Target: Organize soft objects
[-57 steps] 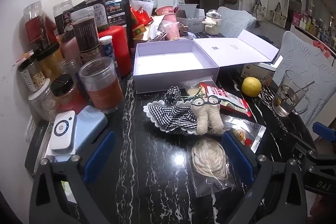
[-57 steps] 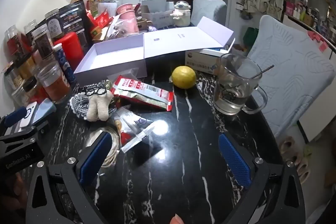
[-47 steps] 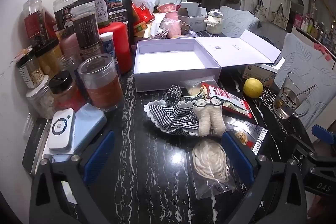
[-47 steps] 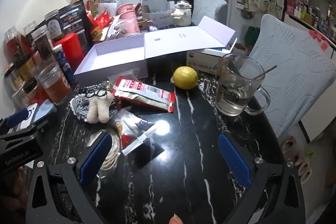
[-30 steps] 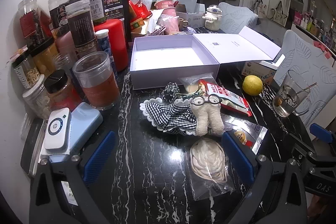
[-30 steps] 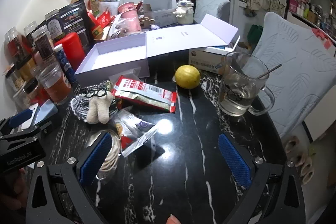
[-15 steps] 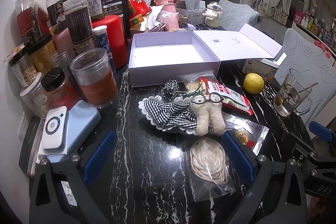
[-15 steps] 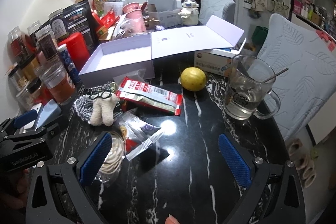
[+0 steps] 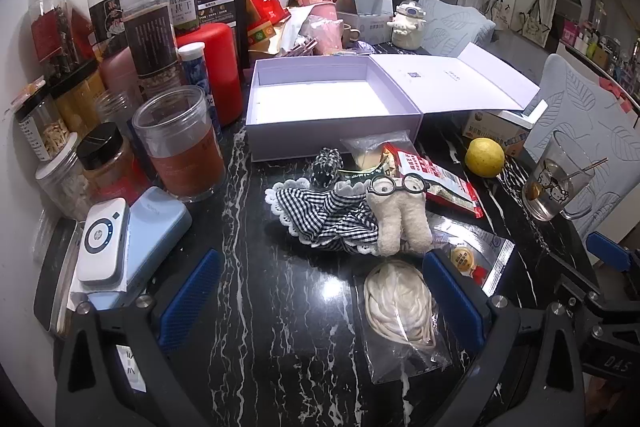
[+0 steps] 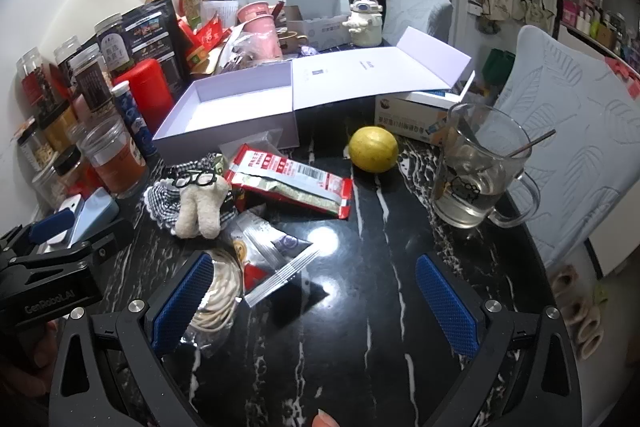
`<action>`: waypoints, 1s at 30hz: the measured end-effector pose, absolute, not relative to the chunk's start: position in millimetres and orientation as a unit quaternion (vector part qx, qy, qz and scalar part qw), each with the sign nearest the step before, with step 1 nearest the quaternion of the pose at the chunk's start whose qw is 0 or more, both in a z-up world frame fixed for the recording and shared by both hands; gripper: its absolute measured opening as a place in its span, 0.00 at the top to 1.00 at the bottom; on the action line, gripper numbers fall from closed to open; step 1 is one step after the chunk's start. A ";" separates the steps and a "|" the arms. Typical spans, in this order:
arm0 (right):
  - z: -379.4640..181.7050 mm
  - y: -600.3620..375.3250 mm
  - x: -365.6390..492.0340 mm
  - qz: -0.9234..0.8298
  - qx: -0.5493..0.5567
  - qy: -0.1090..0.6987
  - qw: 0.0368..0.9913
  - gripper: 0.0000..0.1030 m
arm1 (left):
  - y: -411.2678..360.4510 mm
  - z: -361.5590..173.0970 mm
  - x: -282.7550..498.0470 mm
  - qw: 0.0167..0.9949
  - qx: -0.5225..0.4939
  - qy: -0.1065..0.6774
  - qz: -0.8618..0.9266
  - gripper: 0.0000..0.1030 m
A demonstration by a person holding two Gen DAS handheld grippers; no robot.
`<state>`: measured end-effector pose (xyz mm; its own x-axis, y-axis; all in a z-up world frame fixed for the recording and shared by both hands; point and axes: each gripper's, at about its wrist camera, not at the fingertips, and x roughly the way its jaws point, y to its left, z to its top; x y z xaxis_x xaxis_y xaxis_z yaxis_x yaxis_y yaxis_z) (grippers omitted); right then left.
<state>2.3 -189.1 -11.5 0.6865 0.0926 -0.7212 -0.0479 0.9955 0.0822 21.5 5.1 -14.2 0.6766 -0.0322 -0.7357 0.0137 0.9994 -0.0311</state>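
Both grippers empty, jaws wide apart: left gripper (image 9: 320, 291) hovers low over the table (image 9: 256, 347), right gripper (image 10: 316, 307) beside it. Plush toy (image 9: 398, 221) with glasses lies on the checked cloth (image 9: 320, 213), just ahead of the left fingers and toward the right one, long axis running roughly along the fingers; from the right gripper it sits ahead, out past the left finger. Left looks nearer, likely first pick; open white box (image 9: 320, 99) lies straight beyond the toy.
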 end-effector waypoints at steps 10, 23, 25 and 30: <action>-11.2 -187.3 2.4 0.042 0.026 0.394 0.918 0.00 | 6.8 -13.0 20.0 0.915 -0.015 0.402 -0.010 0.00; -12.7 -188.9 -1.4 0.045 0.029 0.396 0.917 0.00 | 6.0 -9.9 15.4 0.916 -0.016 0.401 -0.011 0.00; -13.8 -191.2 -1.8 0.044 0.033 0.398 0.916 0.00 | 5.9 -9.5 14.6 0.916 -0.016 0.400 -0.012 0.00; -15.5 -194.5 -3.3 0.040 0.036 0.400 0.915 0.00 | 3.3 -9.4 13.2 0.916 -0.014 0.401 -0.013 0.00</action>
